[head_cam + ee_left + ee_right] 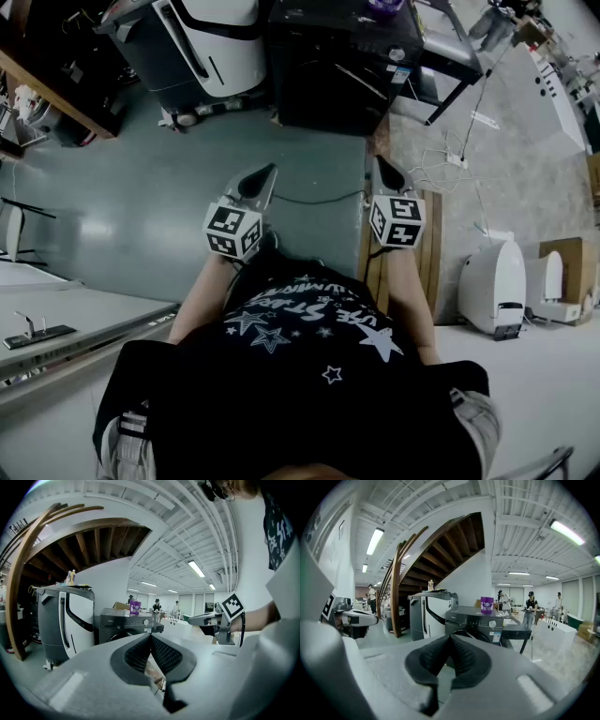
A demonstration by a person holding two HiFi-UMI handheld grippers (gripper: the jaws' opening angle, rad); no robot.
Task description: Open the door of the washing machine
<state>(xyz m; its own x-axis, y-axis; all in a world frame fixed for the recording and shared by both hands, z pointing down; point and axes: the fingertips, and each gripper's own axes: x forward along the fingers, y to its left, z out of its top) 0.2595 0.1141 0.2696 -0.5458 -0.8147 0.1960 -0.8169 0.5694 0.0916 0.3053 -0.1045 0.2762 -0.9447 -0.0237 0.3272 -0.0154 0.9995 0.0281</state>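
Observation:
The dark front-loading washing machine point(342, 61) stands on the floor ahead of me, its door facing me and closed; a purple cup point(384, 7) sits on its top. Both grippers are held out side by side, well short of the machine. My left gripper point(265, 173) is shut with nothing in it, its pads meeting at the tips point(150, 635) with the washing machine point(126, 625) beyond. My right gripper point(382, 167) is also shut and empty; its closed tips point(450, 637) lie in line with the washing machine point(480, 620) and partly hide the round door.
A tall grey-and-white appliance point(202, 42) stands left of the washer. A black table point(459, 56) and floor cables point(450, 155) are to its right. A wooden pallet point(427, 253) and white appliances point(492, 286) lie at my right, a white counter point(56, 319) at my left.

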